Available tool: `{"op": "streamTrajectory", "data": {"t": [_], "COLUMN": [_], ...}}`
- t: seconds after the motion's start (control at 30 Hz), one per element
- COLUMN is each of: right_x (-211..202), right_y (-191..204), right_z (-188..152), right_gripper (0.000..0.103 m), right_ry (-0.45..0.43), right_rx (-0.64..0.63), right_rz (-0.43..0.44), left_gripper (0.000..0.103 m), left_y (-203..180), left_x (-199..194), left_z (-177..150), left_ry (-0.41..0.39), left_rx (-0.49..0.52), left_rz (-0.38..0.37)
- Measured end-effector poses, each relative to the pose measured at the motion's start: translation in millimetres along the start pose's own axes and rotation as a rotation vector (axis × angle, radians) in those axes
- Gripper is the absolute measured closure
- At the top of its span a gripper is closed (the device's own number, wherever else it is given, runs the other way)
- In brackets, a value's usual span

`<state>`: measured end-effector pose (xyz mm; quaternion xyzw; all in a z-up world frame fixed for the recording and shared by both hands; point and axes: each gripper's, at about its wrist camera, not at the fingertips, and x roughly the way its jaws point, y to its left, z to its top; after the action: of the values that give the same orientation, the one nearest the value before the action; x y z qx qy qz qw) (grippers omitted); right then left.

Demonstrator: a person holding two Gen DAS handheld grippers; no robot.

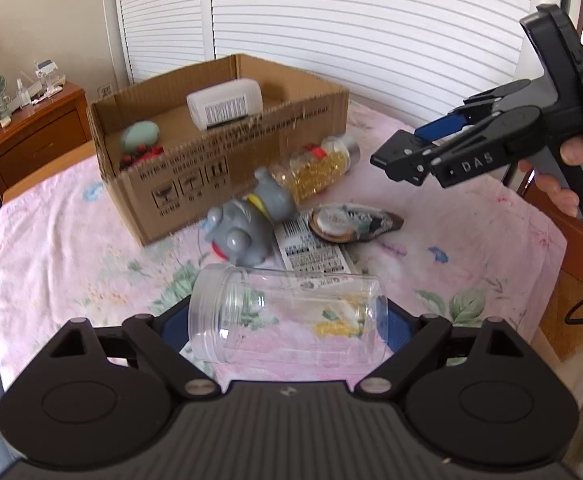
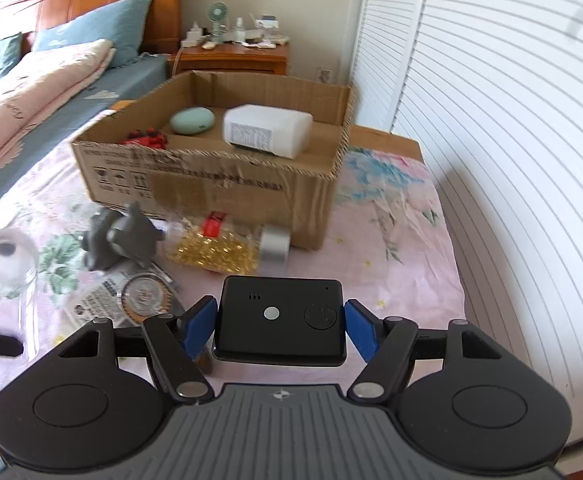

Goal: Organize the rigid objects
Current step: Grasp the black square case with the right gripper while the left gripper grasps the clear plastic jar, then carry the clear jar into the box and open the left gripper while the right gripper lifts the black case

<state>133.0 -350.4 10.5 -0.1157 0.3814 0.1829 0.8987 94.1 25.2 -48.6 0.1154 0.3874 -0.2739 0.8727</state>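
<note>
Cardboard box (image 2: 227, 184): open-topped landmark on the flowered bedsheet; already holds a white rectangular bottle (image 2: 267, 130), a mint green oval case (image 2: 192, 121) and a red-and-black item (image 2: 147, 139). Judged the place where both held things are meant to go.

Clear plastic jar (image 1: 287, 316): lidless, lying sideways, on the near side of the box and apart from it; it sits across the left gripper (image 1: 287, 334) with the blue pads at its two ends. Grip looks closed on the jar.

Black device (image 2: 281, 320): flat, rounded, with a silver button; in front of the box's near wall, clamped by its short sides between the blue pads of the right gripper (image 2: 281, 326).

Step in hand: carrying both pieces toward the box, as I read it.

Doing it well: bring each one over the near wall with room to spare, since the torn cardboard edge could catch a pad. Lower the jar toward bare floor on the mint case's side; a smooth jar may roll once freed, so set it down before letting go. Put the device flat beside the white bottle, not on it.

Left in front of the box: capsule bottle (image 2: 215, 250), grey elephant figure (image 1: 247, 220), round blister-packed item (image 1: 347, 222).
</note>
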Motion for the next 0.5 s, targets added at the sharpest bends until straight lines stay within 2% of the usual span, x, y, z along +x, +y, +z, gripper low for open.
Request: {"op": "streamTrajectory", "data": {"t": [0.3, 0.5], "right_x": [-26, -36], "right_y": [3, 0], "right_z": [20, 41], "right_gripper": [0.029, 0.029], "right_ry": [-0.031, -0.067], "right_rx": [-0.071, -0.102], "right_rz": [0.049, 0.064], "left_gripper": [0.012, 0.012], "left_y": [13, 26], "left_x": [-22, -15], "left_z": [41, 84], "left_ry": [-0.044, -0.086], "left_rx": [0.022, 0.034], "left_rz": [0.026, 0.055]}}
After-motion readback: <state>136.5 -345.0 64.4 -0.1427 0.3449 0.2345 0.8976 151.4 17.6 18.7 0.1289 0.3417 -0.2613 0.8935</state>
